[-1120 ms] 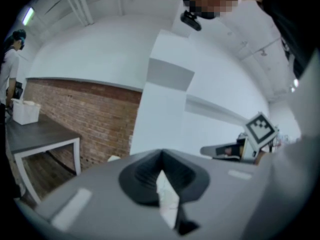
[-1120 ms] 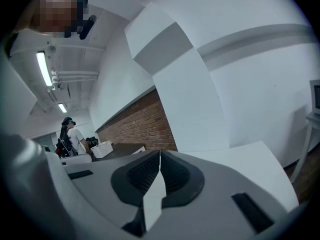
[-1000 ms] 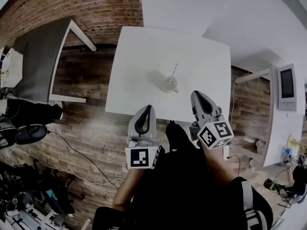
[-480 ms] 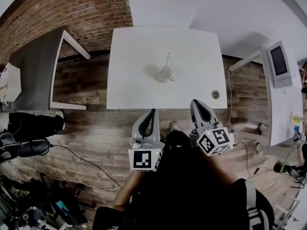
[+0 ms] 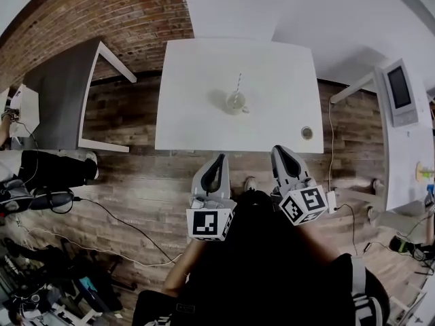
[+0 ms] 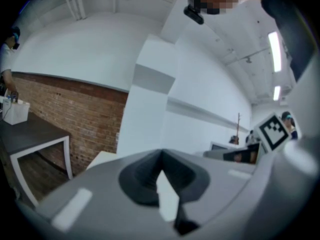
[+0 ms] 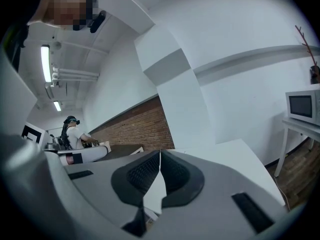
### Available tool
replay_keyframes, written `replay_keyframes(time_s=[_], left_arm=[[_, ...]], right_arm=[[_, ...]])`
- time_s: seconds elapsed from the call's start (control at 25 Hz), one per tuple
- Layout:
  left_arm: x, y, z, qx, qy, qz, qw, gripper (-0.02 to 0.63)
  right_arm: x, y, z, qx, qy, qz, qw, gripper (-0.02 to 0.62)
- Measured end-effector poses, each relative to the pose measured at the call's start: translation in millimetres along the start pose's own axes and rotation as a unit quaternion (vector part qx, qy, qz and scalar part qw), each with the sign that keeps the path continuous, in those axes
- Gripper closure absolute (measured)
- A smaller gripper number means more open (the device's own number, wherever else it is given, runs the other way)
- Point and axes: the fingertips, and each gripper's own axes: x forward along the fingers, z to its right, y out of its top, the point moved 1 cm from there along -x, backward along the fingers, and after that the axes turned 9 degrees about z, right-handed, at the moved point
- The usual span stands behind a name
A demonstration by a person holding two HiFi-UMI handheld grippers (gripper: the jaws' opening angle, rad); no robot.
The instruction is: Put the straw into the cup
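Straw (image 5: 238,83) already stood in the cup (image 5: 236,102) mid desk (image 5: 197,114), probably why left gripper (image 5: 218,159) and right gripper (image 5: 280,152) hung short of its near edge, jaws closed on nothing

White table (image 5: 197,121): cup (image 5: 236,102) with straw (image 5: 239,81) centre, round object (image 5: 307,133) near corner.

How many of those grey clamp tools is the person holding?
2. The left gripper is at lower centre of the head view, the right gripper just beside it. Both are shut, over the wooden floor, short of the white table. No others show.
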Motion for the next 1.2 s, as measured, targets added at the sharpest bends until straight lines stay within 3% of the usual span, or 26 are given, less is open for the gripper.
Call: replay_keyframes(time_s=[0.48, 1.2], left_arm=[[7.3, 1.6, 19.5, 0.003, 0.002, 0.005, 1.0, 0.601], [21.3, -1.7, 30.9, 0.012, -0.005, 0.002, 0.9999, 0.601]], right_arm=[[-9.9, 7.9, 8.6, 0.009, 0.015, 0.023, 1.0, 0.588], [-7.6, 8.9, 19.4, 0.013, 0.02, 0.015, 1.0, 0.588]])
